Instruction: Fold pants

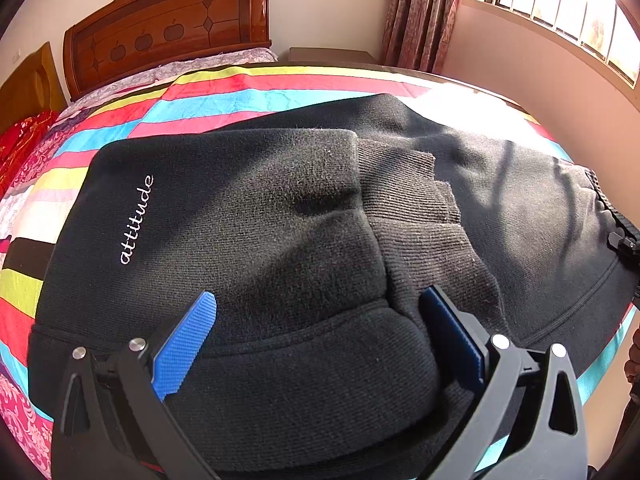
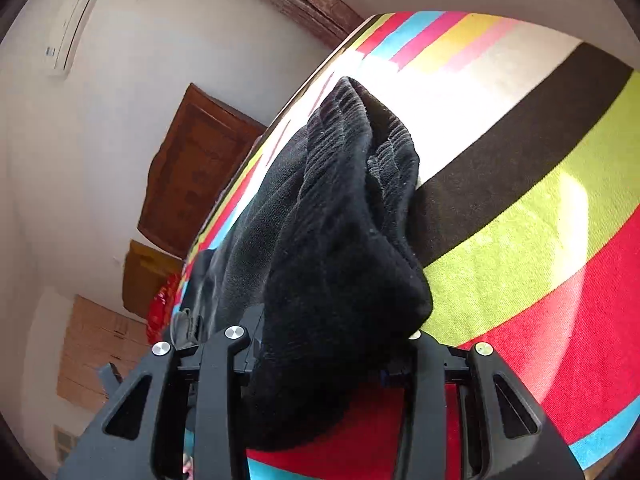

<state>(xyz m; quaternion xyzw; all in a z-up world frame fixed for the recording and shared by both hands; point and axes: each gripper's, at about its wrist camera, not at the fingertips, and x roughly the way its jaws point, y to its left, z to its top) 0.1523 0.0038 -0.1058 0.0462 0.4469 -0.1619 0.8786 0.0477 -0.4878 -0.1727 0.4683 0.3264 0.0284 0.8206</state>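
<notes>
Black fleece pants (image 1: 256,216) with white "attitude" lettering lie folded on the striped bedspread (image 1: 224,92). Their ribbed cuffs (image 1: 408,196) rest on top near the middle. My left gripper (image 1: 320,320) is open, its blue pads (image 1: 188,348) set wide apart around a thick rolled fold of the pants at the near edge. In the right wrist view a bunched black part of the pants (image 2: 340,248) rises from the bedspread (image 2: 540,240) and covers my right gripper (image 2: 328,332). Its fingers stand close together under the cloth and appear shut on it; the tips are hidden.
A wooden headboard (image 1: 168,28) stands at the far end of the bed. Curtains (image 1: 420,12) and a barred window (image 1: 560,4) are at the right. Red cloth (image 1: 20,140) lies at the bed's left side. A wooden door (image 2: 200,168) shows in the right wrist view.
</notes>
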